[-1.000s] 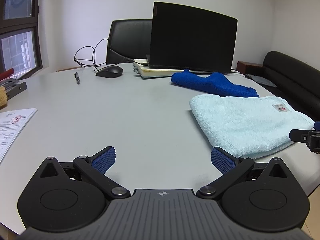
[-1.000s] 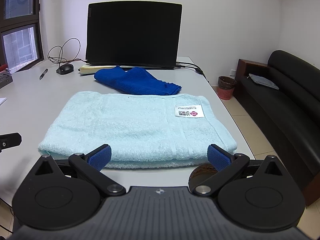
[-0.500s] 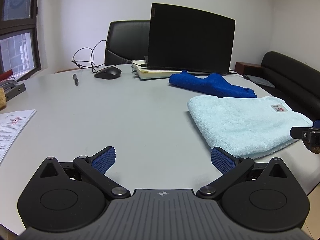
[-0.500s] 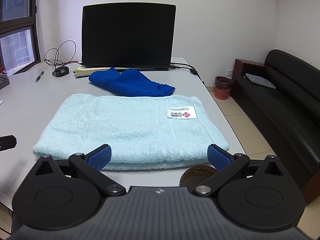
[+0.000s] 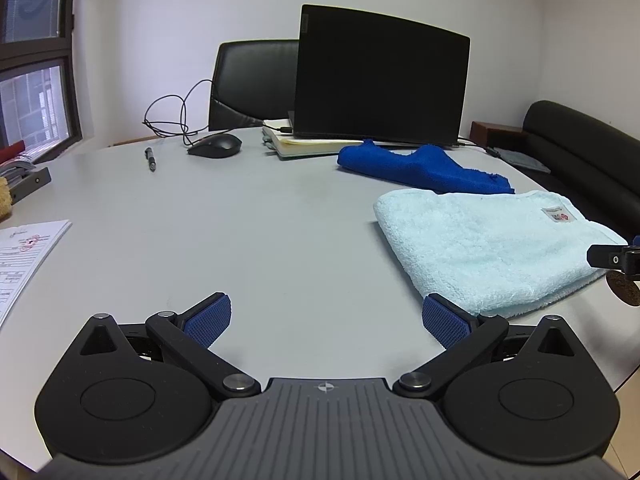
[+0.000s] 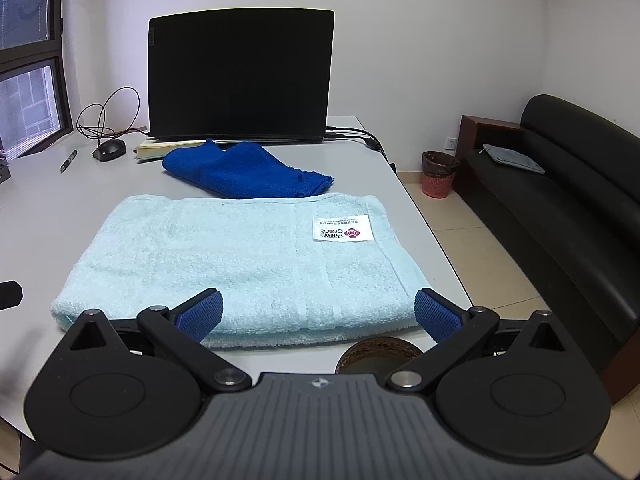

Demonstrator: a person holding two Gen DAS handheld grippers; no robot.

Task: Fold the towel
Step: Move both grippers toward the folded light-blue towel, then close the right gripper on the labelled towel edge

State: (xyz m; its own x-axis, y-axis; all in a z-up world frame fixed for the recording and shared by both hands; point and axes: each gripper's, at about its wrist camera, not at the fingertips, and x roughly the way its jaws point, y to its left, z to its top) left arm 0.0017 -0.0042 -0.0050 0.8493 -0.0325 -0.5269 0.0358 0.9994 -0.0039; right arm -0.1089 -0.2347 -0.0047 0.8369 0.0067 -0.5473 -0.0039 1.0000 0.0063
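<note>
Both grippers are hovering wide open at the table's near edge, holding nothing.

The light blue towel (image 6: 240, 256), already folded flat, is lying at the centre of the right wrist view, with the right gripper (image 6: 318, 314) spreading its blue pads just before the towel's near edge. The left gripper (image 5: 326, 320) is hanging over the bare grey table (image 5: 240, 240); there the towel is sitting at right, and a dark blue cloth (image 5: 420, 166) is lying just behind it.

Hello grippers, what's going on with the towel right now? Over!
Left hand-held gripper open, over bare table. Right hand-held gripper open at light blue towel near edge. Towel lies folded, flat. Blue cloth behind, apart.
</note>
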